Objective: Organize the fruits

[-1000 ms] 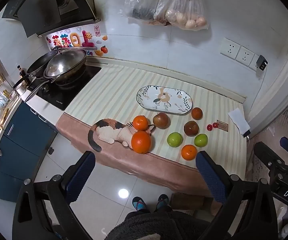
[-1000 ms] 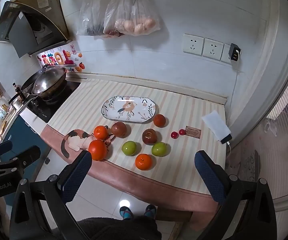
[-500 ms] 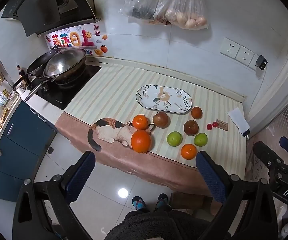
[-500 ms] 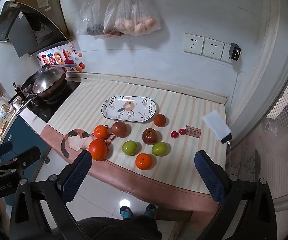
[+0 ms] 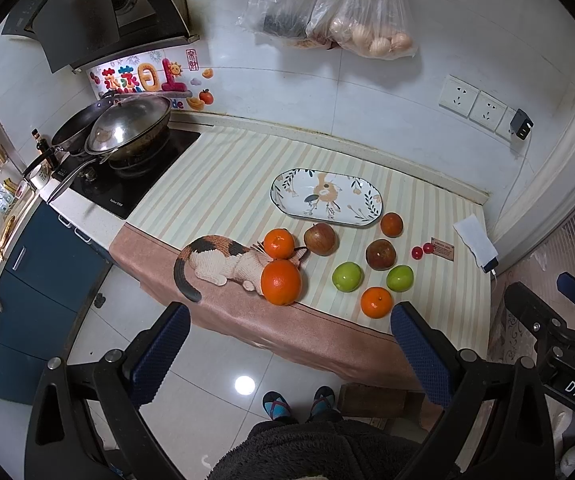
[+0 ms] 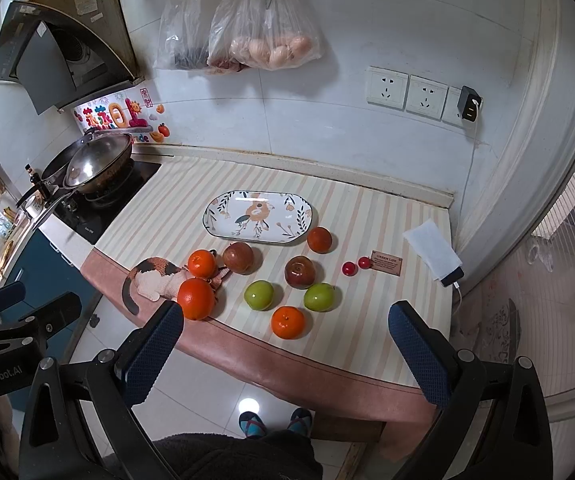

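left gripper (image 5: 289,354) spread apart, empty | right gripper (image 6: 285,350) spread apart, empty | fruits near plate (image 6: 258,218), untouched

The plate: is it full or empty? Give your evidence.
Empty. The plate shows its whole floral pattern; every fruit, such as the nearest orange, lies on the counter outside it.

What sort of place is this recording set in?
A home kitchen, most likely: a wok sits on a stove under a range hood, and fruit lies by a plate on the counter.
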The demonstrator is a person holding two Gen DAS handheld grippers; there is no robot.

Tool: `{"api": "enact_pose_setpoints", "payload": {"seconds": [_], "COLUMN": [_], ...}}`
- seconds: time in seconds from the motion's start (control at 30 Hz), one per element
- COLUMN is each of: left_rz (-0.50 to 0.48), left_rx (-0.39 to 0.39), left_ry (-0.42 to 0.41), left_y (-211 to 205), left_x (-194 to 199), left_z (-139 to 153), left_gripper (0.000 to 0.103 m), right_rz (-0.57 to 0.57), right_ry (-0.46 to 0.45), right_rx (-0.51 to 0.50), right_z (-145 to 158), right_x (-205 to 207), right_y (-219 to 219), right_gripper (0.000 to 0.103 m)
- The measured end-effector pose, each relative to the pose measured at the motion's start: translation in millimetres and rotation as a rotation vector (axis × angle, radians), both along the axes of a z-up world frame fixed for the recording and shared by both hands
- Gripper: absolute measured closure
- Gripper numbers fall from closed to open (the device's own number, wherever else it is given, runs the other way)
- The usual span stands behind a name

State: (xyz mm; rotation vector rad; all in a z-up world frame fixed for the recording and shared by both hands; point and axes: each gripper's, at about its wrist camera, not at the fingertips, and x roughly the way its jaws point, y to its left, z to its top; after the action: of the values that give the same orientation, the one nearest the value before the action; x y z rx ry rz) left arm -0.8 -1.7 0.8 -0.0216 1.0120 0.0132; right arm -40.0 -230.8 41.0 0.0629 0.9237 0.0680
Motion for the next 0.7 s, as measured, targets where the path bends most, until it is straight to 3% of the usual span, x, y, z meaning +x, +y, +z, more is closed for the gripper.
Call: {"api": "enact_pose_setpoints", "payload": {"seconds": [0.7], "left_rz": [-0.001], "left_rx": [-0.005], "left_ry": [0.008], "left_y": [-1.1], "left_x": [-2.1], "left_z": [-8.1], "left_gripper": [0.000], "right_rz": [0.002], "right_ry": [0.003], "right_rx": [0.003], "right_z": [-3.3], "right_x": [4.2], "right_y": [6.7], "right_gripper": [0.000]}}
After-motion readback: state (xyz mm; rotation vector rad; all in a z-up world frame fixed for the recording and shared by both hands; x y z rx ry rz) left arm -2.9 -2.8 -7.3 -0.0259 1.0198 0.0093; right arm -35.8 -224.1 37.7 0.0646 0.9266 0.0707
